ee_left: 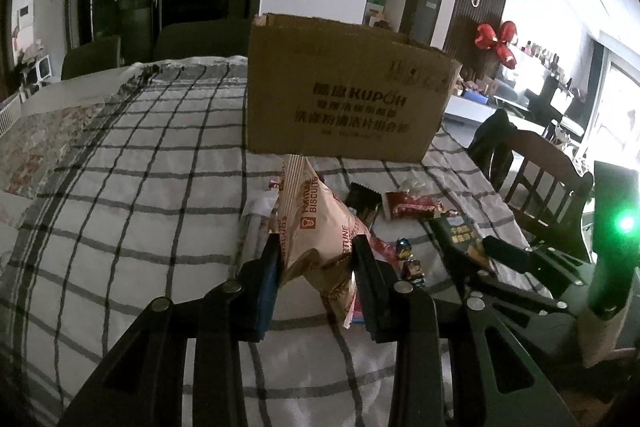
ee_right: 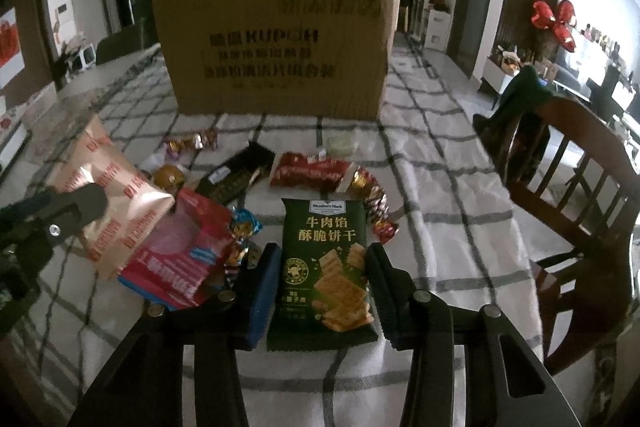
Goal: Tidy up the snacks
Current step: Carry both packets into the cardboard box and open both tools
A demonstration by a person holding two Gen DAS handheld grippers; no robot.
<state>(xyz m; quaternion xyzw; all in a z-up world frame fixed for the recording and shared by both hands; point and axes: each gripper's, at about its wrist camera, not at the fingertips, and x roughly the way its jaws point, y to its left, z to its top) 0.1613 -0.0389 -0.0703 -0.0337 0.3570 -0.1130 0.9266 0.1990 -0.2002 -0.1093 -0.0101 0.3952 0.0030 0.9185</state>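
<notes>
Your left tongs [ee_left: 316, 255] were clenched on the Fortune Biscuits bag [ee_left: 316, 231] w/ a corner-only pinch, so it could've slipped; right tongs [ee_right: 320, 267] sat released astride the green cracker pack [ee_right: 324, 267] on the desk [ee_right: 440, 187], maybe snagging candies [ee_right: 240, 231] nearby.

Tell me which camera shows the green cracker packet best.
The right wrist view: the green cracker packet lies face-up between the right gripper jaws, label and cracker picture fully visible. The left wrist view catches only a dim, slanted sliver of it beside that gripper.
</notes>
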